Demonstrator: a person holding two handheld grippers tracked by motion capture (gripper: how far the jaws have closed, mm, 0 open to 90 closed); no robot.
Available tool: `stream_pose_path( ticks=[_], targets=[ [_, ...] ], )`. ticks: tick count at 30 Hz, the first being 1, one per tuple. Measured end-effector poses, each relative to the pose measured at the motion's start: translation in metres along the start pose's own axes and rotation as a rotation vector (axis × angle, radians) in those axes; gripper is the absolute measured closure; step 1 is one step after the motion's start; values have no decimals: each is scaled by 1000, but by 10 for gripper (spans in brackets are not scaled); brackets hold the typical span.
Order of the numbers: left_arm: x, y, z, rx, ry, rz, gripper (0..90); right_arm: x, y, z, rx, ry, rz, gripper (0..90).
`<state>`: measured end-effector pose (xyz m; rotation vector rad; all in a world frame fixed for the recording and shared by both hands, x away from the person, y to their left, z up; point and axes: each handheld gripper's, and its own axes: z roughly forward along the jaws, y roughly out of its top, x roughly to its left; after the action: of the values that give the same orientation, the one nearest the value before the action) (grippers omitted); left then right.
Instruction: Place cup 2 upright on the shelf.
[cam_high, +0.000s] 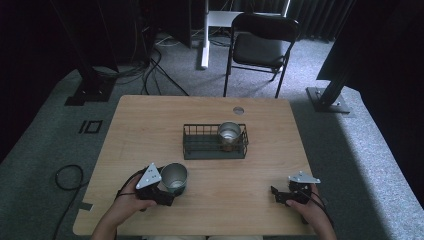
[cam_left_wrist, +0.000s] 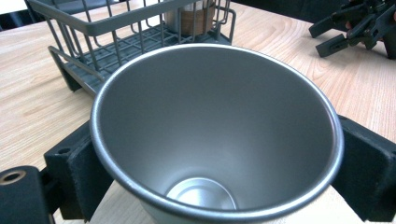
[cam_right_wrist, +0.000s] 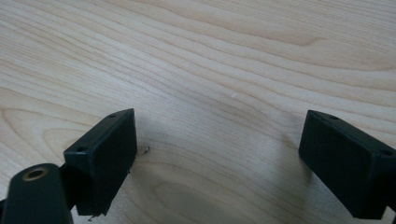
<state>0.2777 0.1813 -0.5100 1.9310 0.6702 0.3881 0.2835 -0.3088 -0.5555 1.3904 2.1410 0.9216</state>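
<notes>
A bare metal cup stands upright near the front left of the wooden table, its mouth open to the camera. My left gripper is shut on it. In the left gripper view the two black pads press against opposite sides of the cup below its rim. My right gripper lies near the front right edge, open, with only bare wood between its jaws. It also appears far off in the left gripper view.
A dark wire basket sits at the table's centre, with a second metal cup in its right end. Both appear in the left gripper view, basket and cup. A folding chair stands behind the table.
</notes>
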Motion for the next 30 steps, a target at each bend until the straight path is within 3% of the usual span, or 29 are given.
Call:
stream_pose_path(
  ticks=[9,19,30],
  targets=[
    [-4,2,7,-13,11,16,132,0,0,0,0,0,0,111],
    [-8,6,12,-10,14,12,138,0,0,0,0,0,0,111],
    [-11,23,15,-18,13,0,139,0,0,0,0,0,1,111]
  ],
)
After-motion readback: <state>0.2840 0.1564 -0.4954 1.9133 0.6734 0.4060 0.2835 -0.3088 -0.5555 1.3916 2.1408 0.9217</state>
